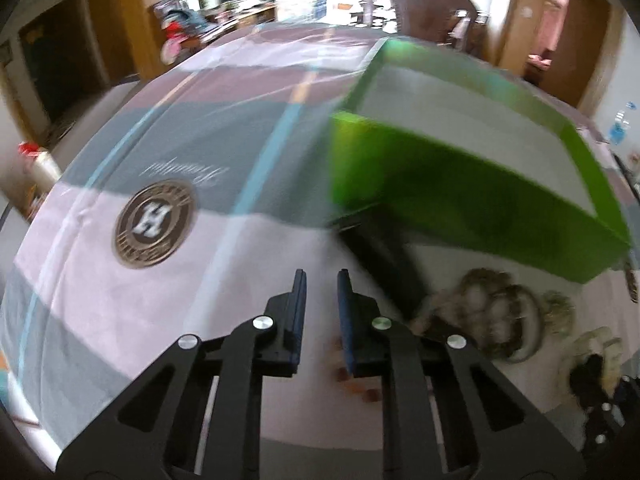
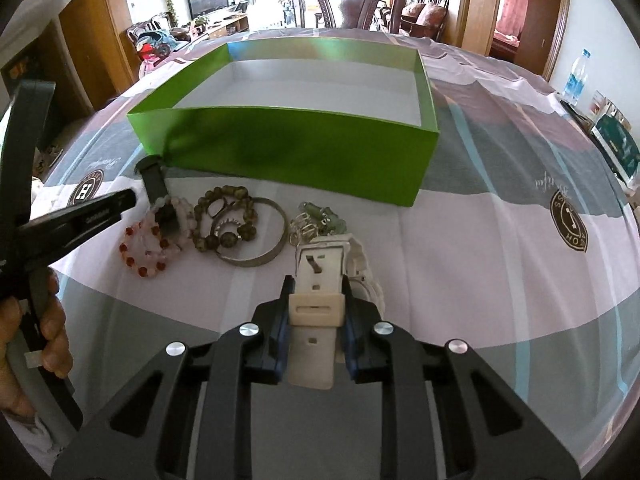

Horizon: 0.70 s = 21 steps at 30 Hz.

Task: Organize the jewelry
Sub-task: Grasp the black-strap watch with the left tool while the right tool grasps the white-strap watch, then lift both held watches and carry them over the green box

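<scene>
My right gripper (image 2: 316, 284) is shut on the strap of a white watch (image 2: 320, 264), near its buckle, low over the cloth-covered table. Left of it lie a silver bangle (image 2: 264, 256), a brown bead bracelet (image 2: 224, 220), a pink bead bracelet (image 2: 180, 208) and a red bead bracelet (image 2: 144, 248). A black watch (image 2: 154, 180) lies by the open green box (image 2: 288, 152). My left gripper (image 1: 322, 280) hovers over the left end of the pile; a narrow gap shows only cloth between its pads. That view is blurred, with the green box (image 1: 440, 184) and the brown bead bracelet (image 1: 492, 312) to the right.
A person's hand (image 2: 48, 320) holds the left gripper's handle at the left edge. A small silver and green piece (image 2: 316, 216) lies behind the white watch. A dark wooden chair (image 2: 348, 0) stands beyond the table, and a water bottle (image 2: 576, 76) at the far right.
</scene>
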Motion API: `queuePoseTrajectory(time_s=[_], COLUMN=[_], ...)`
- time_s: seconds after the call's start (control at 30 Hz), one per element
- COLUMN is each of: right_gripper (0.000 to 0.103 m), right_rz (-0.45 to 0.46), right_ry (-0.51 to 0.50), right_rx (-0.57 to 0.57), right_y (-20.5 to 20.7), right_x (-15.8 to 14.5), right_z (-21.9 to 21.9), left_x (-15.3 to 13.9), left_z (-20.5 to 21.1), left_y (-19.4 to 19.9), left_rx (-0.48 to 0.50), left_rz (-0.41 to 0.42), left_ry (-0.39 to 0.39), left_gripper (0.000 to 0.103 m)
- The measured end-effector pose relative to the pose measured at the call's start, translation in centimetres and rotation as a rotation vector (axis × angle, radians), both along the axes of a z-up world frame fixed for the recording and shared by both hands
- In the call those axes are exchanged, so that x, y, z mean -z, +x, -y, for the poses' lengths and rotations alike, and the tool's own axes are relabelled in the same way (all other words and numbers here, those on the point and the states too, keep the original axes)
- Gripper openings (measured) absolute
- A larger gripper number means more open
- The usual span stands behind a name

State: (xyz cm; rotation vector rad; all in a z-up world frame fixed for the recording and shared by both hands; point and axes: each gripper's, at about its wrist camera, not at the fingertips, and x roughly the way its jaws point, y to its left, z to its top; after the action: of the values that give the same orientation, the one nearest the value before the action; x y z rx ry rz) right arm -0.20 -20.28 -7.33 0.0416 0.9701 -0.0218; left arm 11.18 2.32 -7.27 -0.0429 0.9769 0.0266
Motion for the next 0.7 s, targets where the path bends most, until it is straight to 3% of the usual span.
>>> queuePoseTrajectory(time_s=[0.17, 0.3, 0.33, 0.37, 0.4, 0.43, 0.5, 0.6, 0.63, 0.67, 0.7], right_gripper=[0.022, 0.023, 0.026, 0.037, 0.051, 0.055, 0.057, 0.056, 0.053, 0.037, 0.026], right_rz=[0.006, 0.011, 0.012, 0.011, 0.011, 0.012, 0.023, 0.027, 0.031, 0.036, 0.037], right_ry=[-0.003, 0.0, 0.0, -0.001, -0.003, -0.004, -0.013, -0.034, -0.048, -0.054, -0.057], right_rx=[0.003, 0.005, 0.009, 0.015, 0.02, 0.027, 0.036, 0.033, 0.031, 0.033, 0.042], right_y=[0.2, 0.1, 0.1, 0.1, 0.0, 0.0, 0.1, 0.2, 0.2, 0.3, 0.2], right_x=[0.0, 0.1, 0.1, 0.2, 0.3, 0.3, 0.4, 0.5, 0.6, 0.7, 0.7], right_z=[0.1, 0.1, 0.2, 0.3, 0.3, 0.4, 0.5, 0.4, 0.3, 0.3, 0.4], left_x=[0.5, -0.1, -0.4, -0.5, -0.6, -0.7, -0.9, -0.2, 0.2, 0.5, 0.6], left_z=[-2.2, -2.1, -1.7, -1.4, -1.2, -0.9, 0.2, 1.3, 1.6, 1.7, 1.7], left_y=[-0.3, -0.6, -0.6, -0.7, -0.8, -0.8, -0.6, 0.8, 1.5, 1.6, 1.8], left_rx=[-0.058, -0.052, -0.045, -0.039, -0.034, -0.03, -0.017, 0.003, 0.015, 0.027, 0.044], left_rz=[-0.022, -0.012, -0.007, -0.004, 0.0, 0.003, 0.018, -0.009, -0.024, -0.035, -0.046], left_ry=[-0.031, -0.049, -0.047, -0.05, -0.051, -0.051, -0.042, -0.029, -0.035, -0.047, -0.076], left_gripper=[0.018, 0.042, 0.05, 0.055, 0.068, 0.077, 0.082, 0.082, 0.075, 0.067, 0.052])
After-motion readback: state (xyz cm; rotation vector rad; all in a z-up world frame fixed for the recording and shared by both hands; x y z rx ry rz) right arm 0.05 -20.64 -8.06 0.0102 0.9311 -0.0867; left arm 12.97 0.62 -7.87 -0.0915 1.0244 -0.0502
